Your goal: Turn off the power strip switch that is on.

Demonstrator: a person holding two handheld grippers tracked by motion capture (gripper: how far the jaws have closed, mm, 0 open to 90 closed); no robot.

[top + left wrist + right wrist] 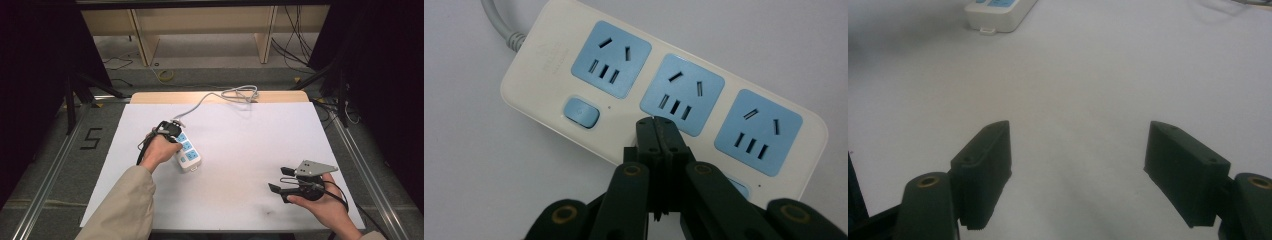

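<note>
My left fingers (659,131) are clenched, empty, over the power strip (186,149) left of centre on the tabletop (240,150). Its cord (200,103) trails to the upper edge. Right fingers (1080,170) are spread, lower right.

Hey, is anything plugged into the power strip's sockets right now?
No, in the left gripper view all three blue sockets of the power strip show bare slots, with the shut left tongs above its middle.

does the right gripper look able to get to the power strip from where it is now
Probably yes. The right gripper sits with open jaws, holding nothing, and bare white table lies between it and the near end of the power strip. The left gripper, shut, already hovers over the strip's middle, so only that end is free.
</note>
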